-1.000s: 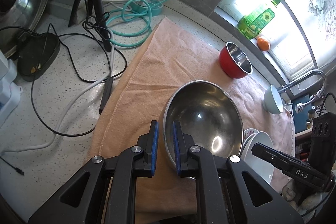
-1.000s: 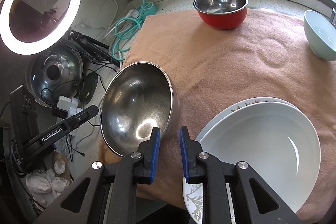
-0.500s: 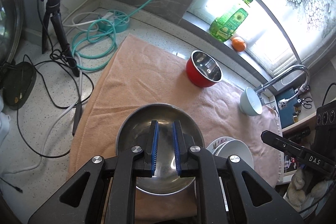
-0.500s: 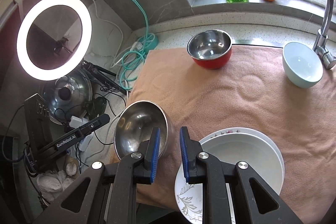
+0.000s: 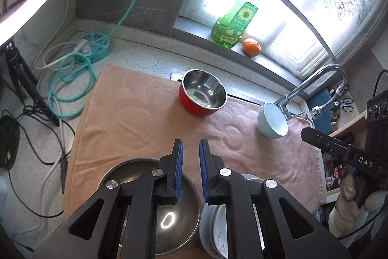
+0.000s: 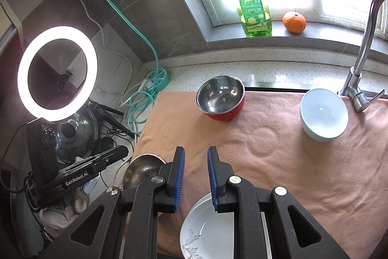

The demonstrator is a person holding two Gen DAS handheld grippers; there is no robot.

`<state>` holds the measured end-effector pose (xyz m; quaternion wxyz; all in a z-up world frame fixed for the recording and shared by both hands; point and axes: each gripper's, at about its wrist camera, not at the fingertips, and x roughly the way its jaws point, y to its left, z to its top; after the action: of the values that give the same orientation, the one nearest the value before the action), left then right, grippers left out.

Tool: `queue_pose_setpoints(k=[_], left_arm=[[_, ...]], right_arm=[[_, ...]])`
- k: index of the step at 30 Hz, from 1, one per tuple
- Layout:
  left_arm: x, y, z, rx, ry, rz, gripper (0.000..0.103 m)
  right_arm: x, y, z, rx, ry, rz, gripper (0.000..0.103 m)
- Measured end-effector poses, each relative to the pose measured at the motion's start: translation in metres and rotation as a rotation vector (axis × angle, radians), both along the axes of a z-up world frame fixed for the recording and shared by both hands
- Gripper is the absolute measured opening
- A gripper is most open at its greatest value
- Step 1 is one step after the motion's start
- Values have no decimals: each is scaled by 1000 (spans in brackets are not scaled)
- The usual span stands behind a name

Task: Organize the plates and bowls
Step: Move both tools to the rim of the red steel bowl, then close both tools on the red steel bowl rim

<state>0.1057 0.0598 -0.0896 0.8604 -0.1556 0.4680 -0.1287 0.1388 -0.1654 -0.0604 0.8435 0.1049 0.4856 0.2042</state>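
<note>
Bowls are spread on the towel (image 5: 135, 113): red bowl (image 5: 202, 96) upper centre, steel bowl (image 5: 150, 210) at bottom. Both the left hand-held gripper (image 5: 190, 171) and right hand-held gripper (image 6: 196, 176) are narrowly parted and empty; the rim should be approached squarely.

The steel bowl (image 5: 150, 205) is partly hidden behind the left gripper (image 5: 190, 171). The stacked plates (image 6: 206, 229) are cut off by the lower edge and covered by the right gripper (image 6: 195, 177). The bottle's (image 6: 253, 9) label cannot be read.

Right gripper (image 5: 339, 152) body: "DAS" is printed in white.
Left gripper (image 6: 80, 174) body: "GenRobot.AI" is printed in white.
Green bottle (image 6: 253, 9) label: characters are seen but cannot be read.
</note>
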Motion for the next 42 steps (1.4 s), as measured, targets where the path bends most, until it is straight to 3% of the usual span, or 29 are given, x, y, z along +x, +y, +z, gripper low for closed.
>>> queue_pose_setpoints(k=[7,17,42], left_arm=[[34,-18,3,39,2,-39,12],[87,-32,-21,100,73,-52,12],[177,-31,-85,60,253,-24,12]], right_arm=[[30,-10,-5,-28,-2,-21,18],[77,-14,-45,-20,67,-40,19],[171,-12,-124,37,239,-90,19]])
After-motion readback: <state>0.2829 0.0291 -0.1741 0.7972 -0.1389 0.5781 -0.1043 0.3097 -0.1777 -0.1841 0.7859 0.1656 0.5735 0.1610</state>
